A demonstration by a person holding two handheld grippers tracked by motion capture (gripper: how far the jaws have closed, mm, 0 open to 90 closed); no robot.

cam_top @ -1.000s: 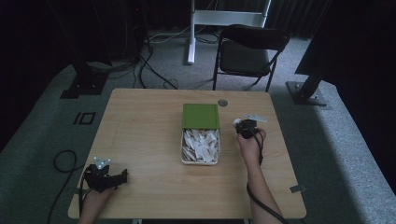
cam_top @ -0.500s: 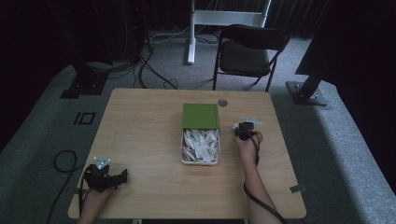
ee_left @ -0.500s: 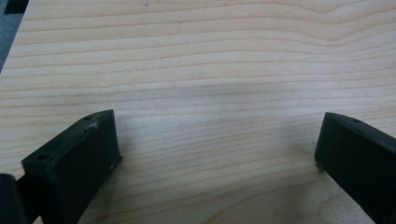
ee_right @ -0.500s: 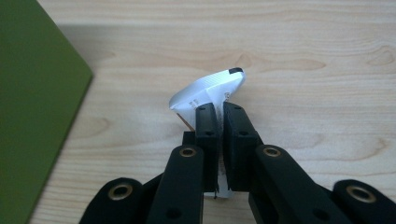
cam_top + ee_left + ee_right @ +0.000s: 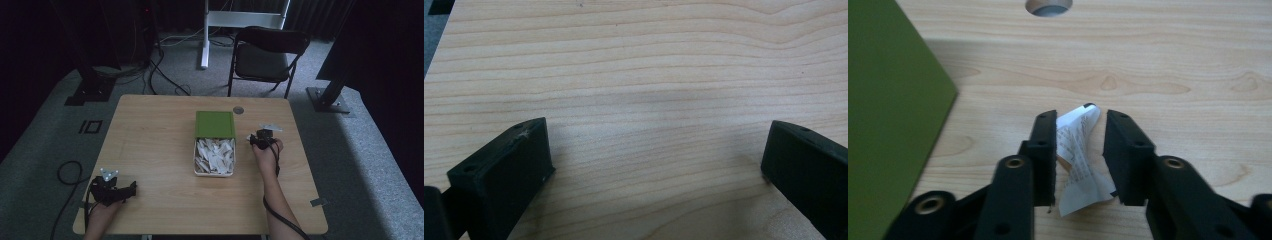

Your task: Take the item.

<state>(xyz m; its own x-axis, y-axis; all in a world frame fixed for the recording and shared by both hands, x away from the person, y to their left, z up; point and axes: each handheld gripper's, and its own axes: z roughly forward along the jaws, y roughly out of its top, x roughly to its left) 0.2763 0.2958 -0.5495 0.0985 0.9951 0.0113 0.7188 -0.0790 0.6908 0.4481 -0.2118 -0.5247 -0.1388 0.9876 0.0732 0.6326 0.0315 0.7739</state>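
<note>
The right gripper [image 5: 1080,150] has just been opening its jaws; a folded paper slip [image 5: 1079,162] is standing loose between them on the table [image 5: 1173,75], right of the green box [image 5: 214,142]. The slip's long axis is running along the jaws. Its print is unreadable. The left gripper [image 5: 654,165] is resting wide open and empty, well apart.

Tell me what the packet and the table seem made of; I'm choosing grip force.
Packet: thin white paper with small print, matte, creased and twisted, so probably soft. Table: pale wood or wood-look laminate, smooth and satin, with clear grain lines and knots; which one is unclear.
</note>
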